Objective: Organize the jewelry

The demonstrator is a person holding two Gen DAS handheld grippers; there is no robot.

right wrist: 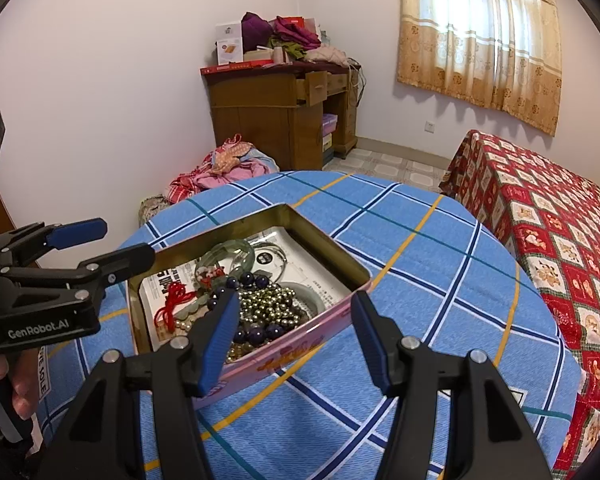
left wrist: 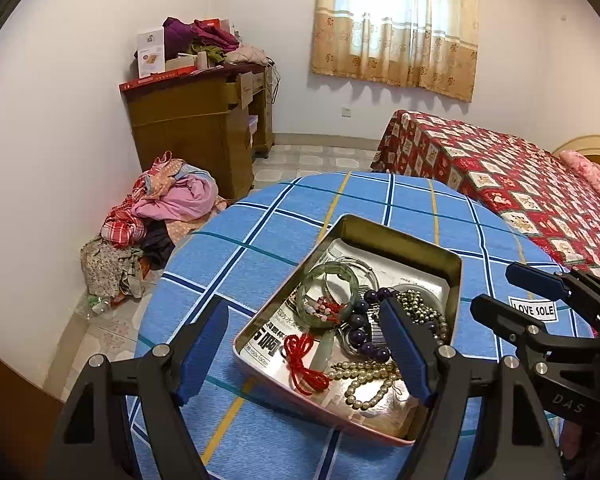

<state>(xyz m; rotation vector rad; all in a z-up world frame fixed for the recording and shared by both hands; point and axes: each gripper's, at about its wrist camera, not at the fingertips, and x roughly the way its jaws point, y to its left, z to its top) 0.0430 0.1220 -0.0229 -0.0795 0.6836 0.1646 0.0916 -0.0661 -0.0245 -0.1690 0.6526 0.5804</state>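
a: where's the jewelry?
b: all in the tin (left wrist: 400, 240), an open metal box sitting on the blue checked cloth (left wrist: 260, 240) of the table, lined with printed paper

a: what's in it?
b: a green bangle (left wrist: 328, 280) toward the far side, dark purple beads (left wrist: 360, 320) in the middle, a red cord (left wrist: 304, 364) at the near left, a pearl string (left wrist: 364, 380) at the near edge, and a heap of small metallic beads (left wrist: 418, 304) to the right. they lie tangled and overlapping

a: and the grippers?
b: the left gripper (left wrist: 306, 354) hangs over the tin's near left part, jaws spread wide, one blue pad outside the tin over the cloth, the other above the beads. nothing between the pads
the right gripper (right wrist: 296, 340) is at the tin's near right corner, jaws about half open, left pad over the beads, right pad out over the cloth. it holds nothing either

a: what's around?
b: a bed (left wrist: 520, 200) with a red patterned cover to the right, a wooden desk (left wrist: 196, 128) piled with clothes against the far wall, a heap of clothes (left wrist: 156, 216) on the floor beside it, a curtain (left wrist: 396, 24) over the window
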